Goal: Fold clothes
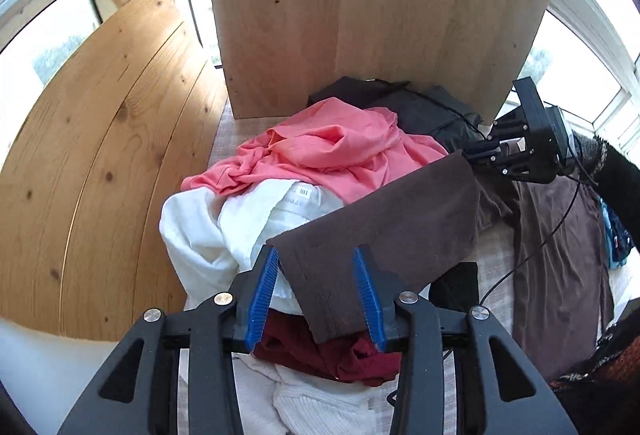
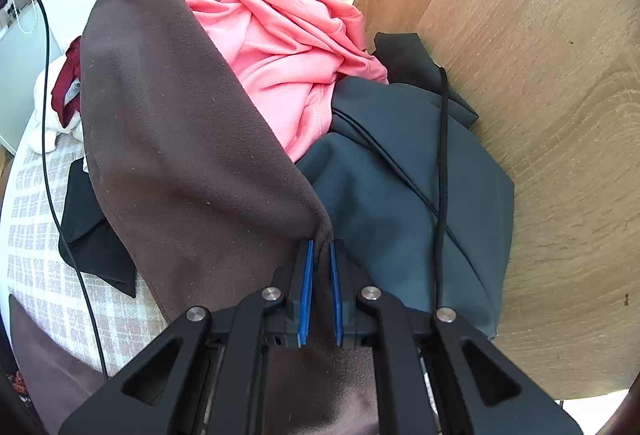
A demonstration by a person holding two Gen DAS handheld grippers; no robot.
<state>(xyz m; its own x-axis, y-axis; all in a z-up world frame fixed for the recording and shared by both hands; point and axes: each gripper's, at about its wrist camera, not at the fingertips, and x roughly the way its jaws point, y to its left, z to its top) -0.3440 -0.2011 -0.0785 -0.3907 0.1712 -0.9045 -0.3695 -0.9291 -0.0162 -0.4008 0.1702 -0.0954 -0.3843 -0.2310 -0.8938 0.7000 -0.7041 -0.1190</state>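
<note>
A wooden panel (image 2: 520,95) walls in a heap of clothes on the checked tabletop (image 2: 48,255), leaving little room on that side. A brown garment (image 1: 384,223) stretches over the pile. The right tool (image 2: 320,267) pinches one corner tight. The left tool (image 1: 316,295) stands half-open around the other edge, not gripping, so that end may slip and sag.

Upright board: pale wooden panel (image 1: 380,11) standing at the table's far edge.
Leaning boards: knotty pine planks (image 1: 100,139) along the table's left edge.
Table cover: beige-and-white checked cloth (image 2: 44,235).
Cable: thin black cord (image 2: 48,139) trailing across the cloth.
Windows: white-framed panes (image 1: 580,47) behind the panel.
</note>
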